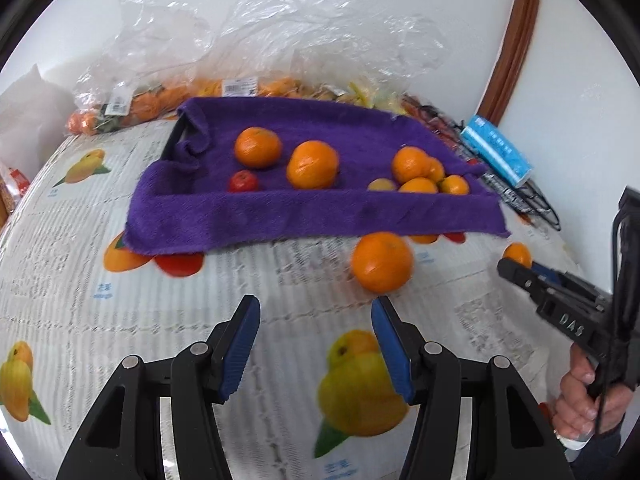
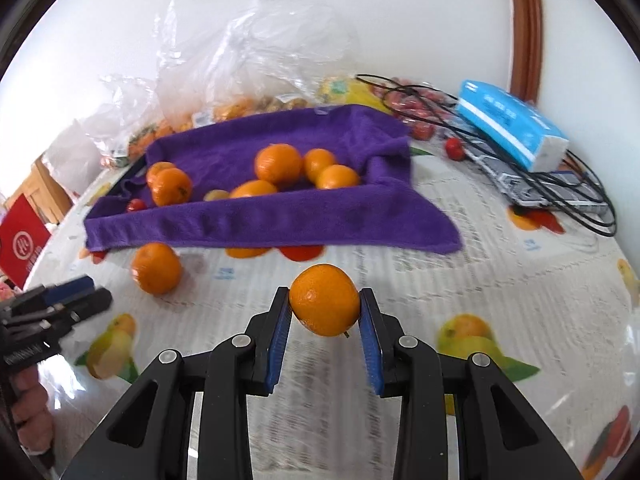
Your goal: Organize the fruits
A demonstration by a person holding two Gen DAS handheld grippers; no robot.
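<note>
- Right gripper [image 2: 325, 312] clamped on a small orange [image 2: 325, 299], blue pads [image 2: 280, 332] pressing its two sides, fruit lifted clear above the table [image 2: 460, 280].
- Left gripper [image 1: 316, 334] spread apart, nothing between the fingers, poised over the fruit-print tablecloth.
- Loose orange [image 1: 382, 262] resting on the table just ahead of the left gripper, a little to the right of its line, close to the hanging front edge of the purple towel [image 1: 280, 216].
- Same loose orange seen in the right wrist view at lower left of the towel, near the left gripper's tips.
- Purple towel draped over a shallow tray, dark tray edge [image 1: 172, 140] showing at the left corner.
- Inside the towel-lined tray: two larger oranges side by side at the middle [image 1: 313, 164], a cluster of smaller oranges at the right end [image 1: 424, 172], one small red fruit [image 1: 243, 181] at the front left, one pale yellowish fruit [image 1: 382, 185] by the cluster.
- Behind the tray, against the wall: crumpled clear plastic bags [image 1: 280, 40] holding more orange and yellow fruit.
- To the right of the tray: blue tissue pack [image 2: 512, 124] lying on tangled black cables [image 2: 576, 196], a small red fruit [image 2: 455, 148] beside them.
- Person's hand [image 1: 588, 396] wrapped around the right gripper's handle at the edge of the left wrist view.
</note>
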